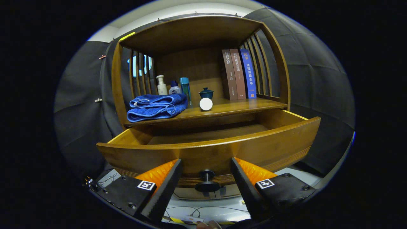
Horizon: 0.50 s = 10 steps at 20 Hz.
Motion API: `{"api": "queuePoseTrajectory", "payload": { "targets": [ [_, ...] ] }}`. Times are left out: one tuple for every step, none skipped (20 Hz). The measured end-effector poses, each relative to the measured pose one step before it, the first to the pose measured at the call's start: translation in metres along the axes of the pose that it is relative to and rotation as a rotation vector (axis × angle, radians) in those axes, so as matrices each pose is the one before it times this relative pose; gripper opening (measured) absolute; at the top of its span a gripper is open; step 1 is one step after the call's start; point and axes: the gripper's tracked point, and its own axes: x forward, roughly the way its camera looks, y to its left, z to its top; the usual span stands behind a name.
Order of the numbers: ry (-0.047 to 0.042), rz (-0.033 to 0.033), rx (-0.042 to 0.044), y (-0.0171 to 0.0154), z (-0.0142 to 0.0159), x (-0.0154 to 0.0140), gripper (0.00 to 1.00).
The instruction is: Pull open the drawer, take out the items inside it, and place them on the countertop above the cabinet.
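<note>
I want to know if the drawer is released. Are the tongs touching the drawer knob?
Apart. In the gripper view the tongs stand open, and the dark drawer knob sits in the middle between the two fingers with clear space on each side.

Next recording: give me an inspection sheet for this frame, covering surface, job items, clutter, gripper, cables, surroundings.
Surface: countertop holds items, part bare.
Job's things: drawer pulled open; visible floor bare, front part hidden. Knob between the fingers, untouched.
Clutter: blue towel, three bottles, lidded cup, white round object, three books.
Gripper: open, fingers either side of the knob.
Cables: thin wires below the drawer.
Surroundings: black cloth wall.
</note>
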Motion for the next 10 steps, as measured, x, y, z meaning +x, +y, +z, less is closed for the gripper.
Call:
{"api": "queuePoseTrajectory", "payload": {
  "targets": [
    [-0.00018,0.00037,-0.00438,0.0001,-0.00049,0.00745,1.0],
    [-0.00708,0.00005,-0.00417,-0.00008,0.00275,0.00545,0.99],
    [-0.00275,-0.00026,-0.00506,0.00001,0.00128,0.00792,1.0],
    [-0.00407,-0.00067,-0.00434,-0.0004,0.00087,0.00438,0.99],
    [-0.0027,-0.00035,-0.00044,-0.00006,0.00204,0.00679,0.99],
    [-0.00145,0.00005,0.00243,0.00009,0.00096,0.00668,0.99],
    [-0.00142,-0.00094,0.00296,0.00051,0.00237,0.00637,0.99],
    [-0.00037,-0.00065,0.00245,0.00225,0.00066,0.00422,0.99],
    [-0.00083,-0.00008,0.00311,0.00018,0.00168,0.00603,0.99],
    [-0.00029,0.00028,0.00272,0.00014,0.0012,0.0063,0.99]
  ]
}}
